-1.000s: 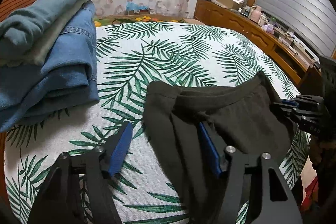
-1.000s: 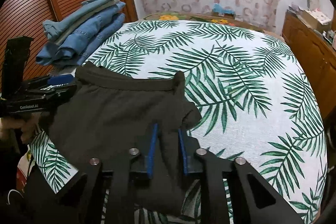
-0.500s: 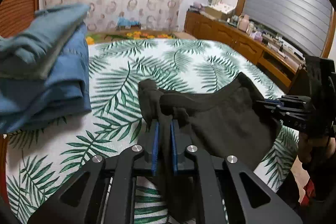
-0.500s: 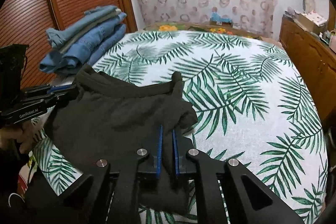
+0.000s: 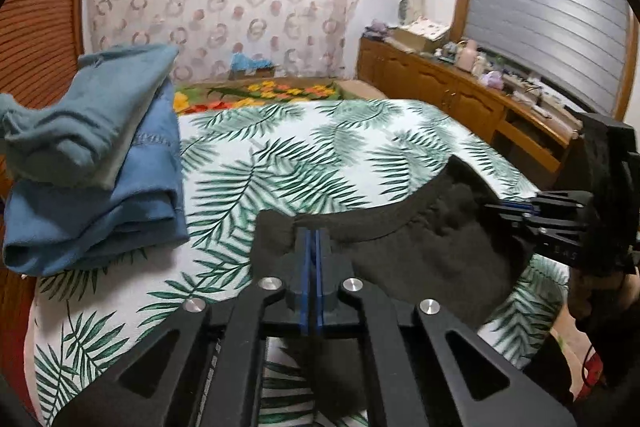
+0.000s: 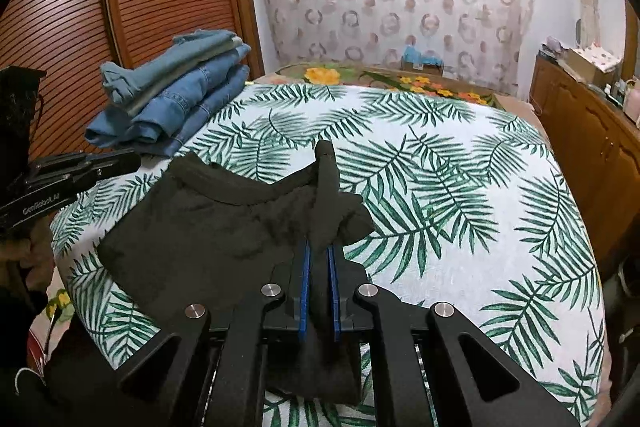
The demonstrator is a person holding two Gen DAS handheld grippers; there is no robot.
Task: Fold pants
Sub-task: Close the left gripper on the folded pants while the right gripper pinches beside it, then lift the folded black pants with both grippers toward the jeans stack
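Both waistband corners pinched, ready to fold

One bed [image 6: 460, 267] carried one black pants [image 6: 208, 227] near its front edge and one stack of folded jeans [image 6: 180, 95]; soft, limp cloth, best held at corners. Left tool [image 5: 311, 239] and right tool [image 6: 318, 255] were each clamped on its waistband.

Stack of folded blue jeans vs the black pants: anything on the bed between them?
Nothing: only bare palm-leaf bedsheet separates the stack of folded blue jeans from the black pants, clearest in the right wrist view.
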